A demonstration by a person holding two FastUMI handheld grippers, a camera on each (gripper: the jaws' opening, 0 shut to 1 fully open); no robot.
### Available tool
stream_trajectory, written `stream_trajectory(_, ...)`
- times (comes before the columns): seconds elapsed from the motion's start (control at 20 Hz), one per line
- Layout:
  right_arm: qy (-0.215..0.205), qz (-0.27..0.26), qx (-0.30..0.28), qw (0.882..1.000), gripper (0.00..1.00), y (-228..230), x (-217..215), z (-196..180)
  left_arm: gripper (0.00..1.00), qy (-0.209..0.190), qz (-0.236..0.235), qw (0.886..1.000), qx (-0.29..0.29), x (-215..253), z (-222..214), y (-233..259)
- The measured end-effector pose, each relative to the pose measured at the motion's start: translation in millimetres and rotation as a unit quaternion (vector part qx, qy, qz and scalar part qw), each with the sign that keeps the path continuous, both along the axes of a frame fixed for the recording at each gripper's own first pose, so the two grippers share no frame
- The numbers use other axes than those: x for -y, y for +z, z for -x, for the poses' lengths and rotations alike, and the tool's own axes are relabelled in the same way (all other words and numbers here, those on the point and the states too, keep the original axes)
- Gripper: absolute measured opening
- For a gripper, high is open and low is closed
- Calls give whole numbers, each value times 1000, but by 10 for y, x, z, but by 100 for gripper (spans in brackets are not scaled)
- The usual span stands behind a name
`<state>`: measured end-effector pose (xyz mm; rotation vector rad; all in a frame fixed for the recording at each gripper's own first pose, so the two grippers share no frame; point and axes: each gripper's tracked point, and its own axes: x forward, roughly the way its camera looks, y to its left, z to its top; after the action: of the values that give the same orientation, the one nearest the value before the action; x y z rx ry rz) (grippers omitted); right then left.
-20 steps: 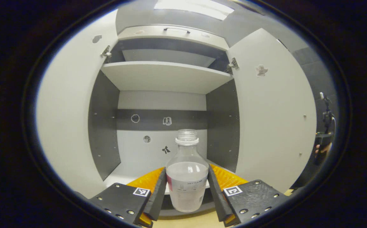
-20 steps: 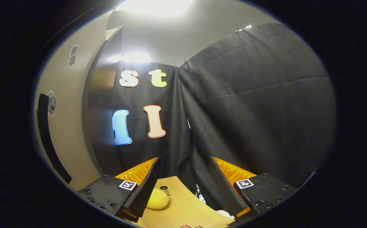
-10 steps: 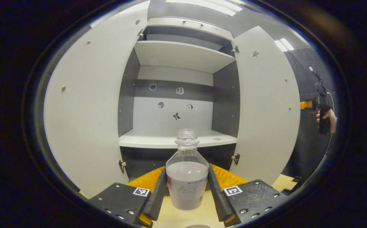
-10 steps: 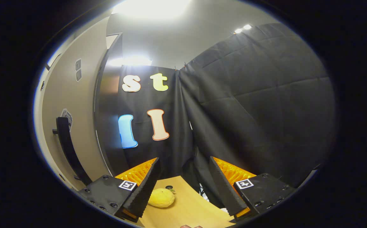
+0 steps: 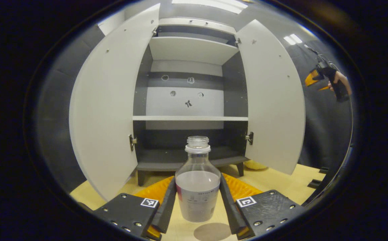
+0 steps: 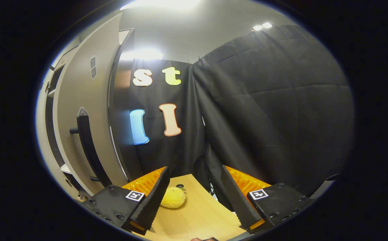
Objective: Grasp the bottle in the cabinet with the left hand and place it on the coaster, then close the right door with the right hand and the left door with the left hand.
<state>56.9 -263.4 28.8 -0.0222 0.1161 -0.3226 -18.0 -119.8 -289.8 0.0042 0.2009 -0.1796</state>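
Bottle [image 5: 197, 187] (label unreadable) pinched by left gripper [image 5: 197, 201] fingers; right gripper [image 6: 194, 197] spread

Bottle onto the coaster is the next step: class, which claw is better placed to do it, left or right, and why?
Left. The left claw is shut on the bottle, already out of the cabinet above the table. The right claw is open and holds nothing, beside the right door.
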Motion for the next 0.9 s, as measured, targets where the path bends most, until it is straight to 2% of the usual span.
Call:
stream_trajectory(0.1, -7, -10, -17, 1000, 98, -83, 19, 25, 69, -14, 5, 1000, -17, 67, 100, -221)
stream_trajectory(0.15, -16, -20, -26, 999, 98, -123, 61, 59, 77, -19, 6, 1000, -21, 93, 134, -283)
stream_trajectory(0.2, -28, -31, -30, 999, 98, -158, 131, 101, 69, -23, 2, 999, -23, 128, 158, -347)
stream_trajectory(0.35, -55, -53, -31, 997, 98, -216, 217, 142, 69, -35, -4, 999, -34, 172, 212, -524)
stream_trajectory(0.4, -58, -55, -35, 996, 98, -254, 203, 152, 77, -38, -2, 999, -39, 176, 219, -590)
stream_trajectory(0.45, -61, -55, -40, 996, 98, -308, 190, 163, 69, -40, -2, 998, -42, 183, 216, -632)
stream_trajectory(0.7, -59, -42, -57, 996, 98, -454, 110, 239, 69, -41, -3, 998, -41, 242, 276, -693)
stream_trajectory(0.75, -57, -39, -59, 996, 98, -477, 98, 253, 77, -38, -3, 998, -42, 227, 293, -688)
stream_trajectory(0.8, -57, -37, -61, 996, 98, -492, 90, 280, 70, -38, -1, 998, -45, 235, 318, -712)
stream_trajectory(0.9, -56, -41, -64, 996, 98, -544, 91, 316, 71, -35, -3, 998, -51, 221, 361, -742)
